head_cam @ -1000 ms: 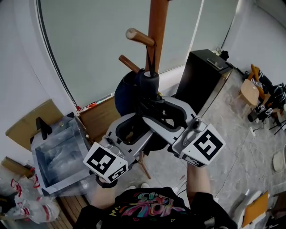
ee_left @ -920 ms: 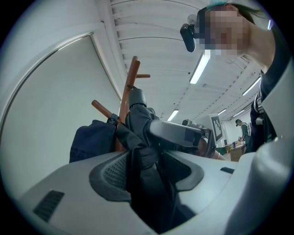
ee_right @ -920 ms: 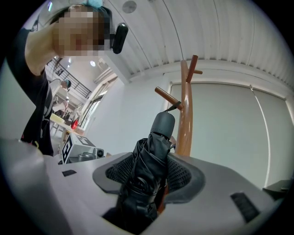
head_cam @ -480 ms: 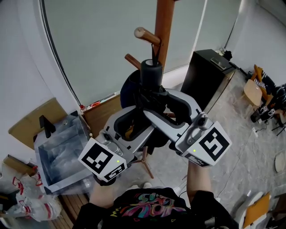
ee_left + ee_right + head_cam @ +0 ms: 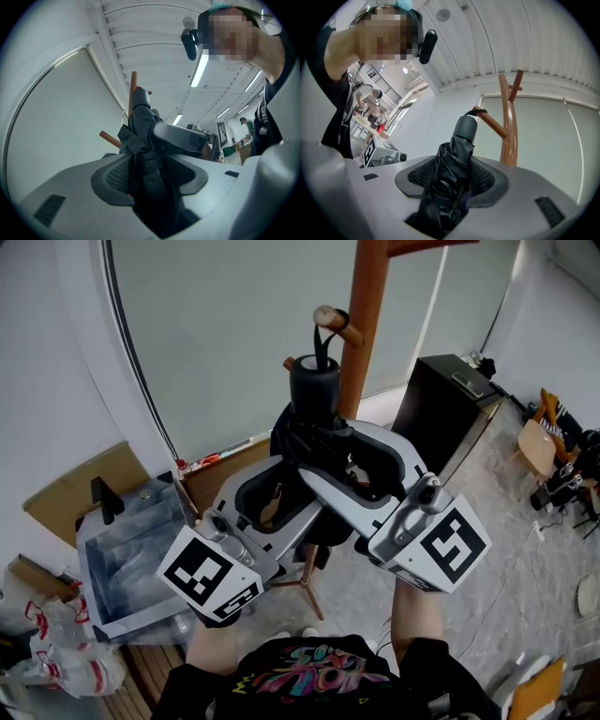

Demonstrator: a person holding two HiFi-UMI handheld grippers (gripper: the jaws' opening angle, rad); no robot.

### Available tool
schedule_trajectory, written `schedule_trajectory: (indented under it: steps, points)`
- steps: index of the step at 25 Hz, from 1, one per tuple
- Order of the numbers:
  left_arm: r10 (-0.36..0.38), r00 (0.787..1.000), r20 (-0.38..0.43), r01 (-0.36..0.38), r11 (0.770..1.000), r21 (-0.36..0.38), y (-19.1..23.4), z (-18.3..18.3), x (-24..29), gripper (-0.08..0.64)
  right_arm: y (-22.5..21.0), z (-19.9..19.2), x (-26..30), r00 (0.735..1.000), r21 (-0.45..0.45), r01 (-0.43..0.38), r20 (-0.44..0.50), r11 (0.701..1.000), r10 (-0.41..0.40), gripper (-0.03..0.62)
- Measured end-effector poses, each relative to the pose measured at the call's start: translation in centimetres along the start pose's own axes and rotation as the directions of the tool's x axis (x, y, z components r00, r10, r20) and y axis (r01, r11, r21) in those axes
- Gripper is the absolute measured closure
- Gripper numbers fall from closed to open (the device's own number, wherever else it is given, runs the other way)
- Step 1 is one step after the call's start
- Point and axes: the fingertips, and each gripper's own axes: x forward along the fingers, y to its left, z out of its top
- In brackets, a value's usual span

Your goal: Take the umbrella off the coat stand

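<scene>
- Pale roller blinds (image 5: pixel 234 334) are covering the big window behind the scene, and a marbled floor (image 5: pixel 506 549) is stretching off to the right.
- A black cabinet (image 5: pixel 450 399) is standing against the wall to the right of the wooden coat stand (image 5: pixel 367 324), and a clear plastic box (image 5: pixel 122 559) is sitting on the floor to the left.
- The folded dark umbrella (image 5: pixel 314 390) is standing upright just beside the stand's post, handle end up, with its black strap (image 5: pixel 323 338) looping over the rounded tip of a peg (image 5: pixel 339 324).
- In the right gripper view the strap is lying over that peg near its end, so the umbrella is hanging from the stand.
- The left tool (image 5: pixel 150 173) is clamping the bunched fabric of the umbrella, its ribbed pads pressing in from both sides.
- The right tool (image 5: pixel 452 180) is gripping the same folded canopy below the handle, the cloth filling the gap between its pads.
- Seen from the head, the two tools are reaching in from lower left and lower right and crossing at the umbrella's body, the right one lying over the left.
</scene>
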Motion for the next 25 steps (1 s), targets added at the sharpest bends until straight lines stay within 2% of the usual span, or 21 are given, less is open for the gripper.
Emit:
schedule_trajectory:
  steps: [10,18,25]
  points:
    - [0.055,0.998,0.001,-0.055,0.998,0.024,-0.7,1.2,-0.7,0.327,0.8,0.7,-0.5,0.998,-0.001,-0.063,0.014,0.998,0.063,0.367]
    - [0.091,0.995,-0.037,-0.090,0.996,0.020,-1.0,1.3,-0.8,0.327,0.8,1.4,-0.4,0.996,0.046,-0.079,0.038,0.996,0.078,0.367]
    - [0.093,0.992,-0.086,-0.094,0.995,-0.013,-1.6,-1.4,-4.1,0.327,4.1,-1.6,-0.5,0.997,0.085,-0.081,-0.015,0.993,0.082,0.367]
